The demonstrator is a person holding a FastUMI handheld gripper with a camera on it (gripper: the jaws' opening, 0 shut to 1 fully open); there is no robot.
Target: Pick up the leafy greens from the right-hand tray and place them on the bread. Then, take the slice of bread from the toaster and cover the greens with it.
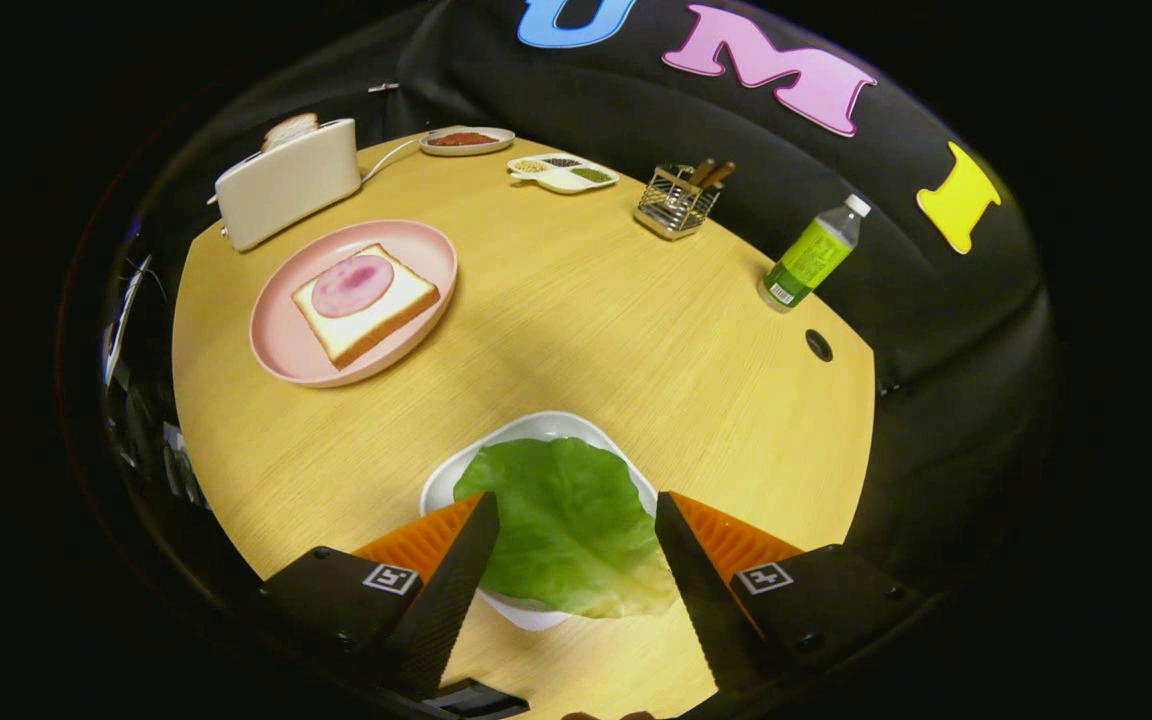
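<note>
A green lettuce leaf (566, 520) lies in a white tray (536, 428) right between my fingers. My gripper (576, 510) is open, one finger on each side of the leaf, neither pressing on it. Beyond and to the left, a pink plate (281, 345) carries a slice of bread (366, 312) topped with a round pink slice of ham (351, 285). Behind the plate stands a white toaster (286, 185) with another bread slice (289, 129) sticking out of its slot.
At the far side of the round wooden table (636, 330) are a small plate of red food (466, 140), a divided white dish of seasonings (564, 172), and a wire holder with utensils (676, 200). A green-labelled bottle (811, 255) stands near the right edge.
</note>
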